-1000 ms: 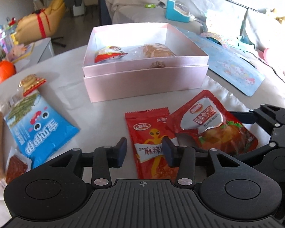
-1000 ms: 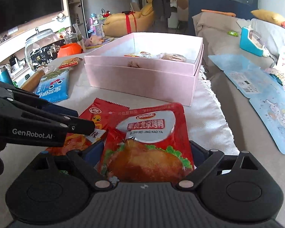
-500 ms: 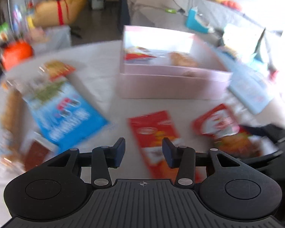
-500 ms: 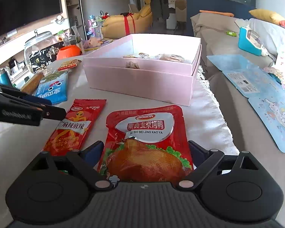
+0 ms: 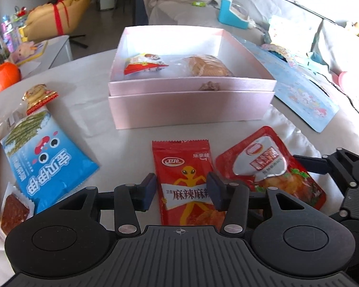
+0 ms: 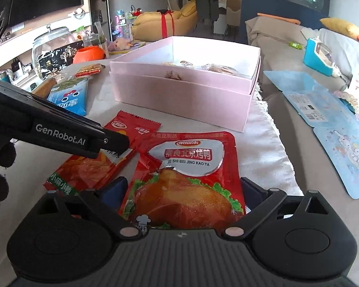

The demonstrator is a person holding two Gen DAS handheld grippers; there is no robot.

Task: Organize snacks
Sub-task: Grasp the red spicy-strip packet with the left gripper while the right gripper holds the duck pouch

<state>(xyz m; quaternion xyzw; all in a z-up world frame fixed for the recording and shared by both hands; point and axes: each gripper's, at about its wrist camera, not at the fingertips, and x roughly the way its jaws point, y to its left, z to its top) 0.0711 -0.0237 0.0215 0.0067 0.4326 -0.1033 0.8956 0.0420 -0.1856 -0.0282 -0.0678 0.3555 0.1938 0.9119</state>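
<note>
Hidden: near end of the red alien-print spicy snack packet [image 5: 186,181] lies under the left gripper [image 5: 181,189].
Left claw: released, fingers straddling that packet.
Right claw: the right gripper [image 6: 183,192] is spread wide around the red roast-duck foil pouch [image 6: 186,179], not clenched.
Changed: left gripper swung back over the packet.
Around: open pink cardboard box [image 5: 191,105] far, blue seaweed snack bag [image 5: 43,160] left.

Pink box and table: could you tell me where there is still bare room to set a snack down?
Inside the pink box, the back half and right side are bare. The table is bare between box and blue packet. It is crowded around the alien packet and duck pouch.
</note>
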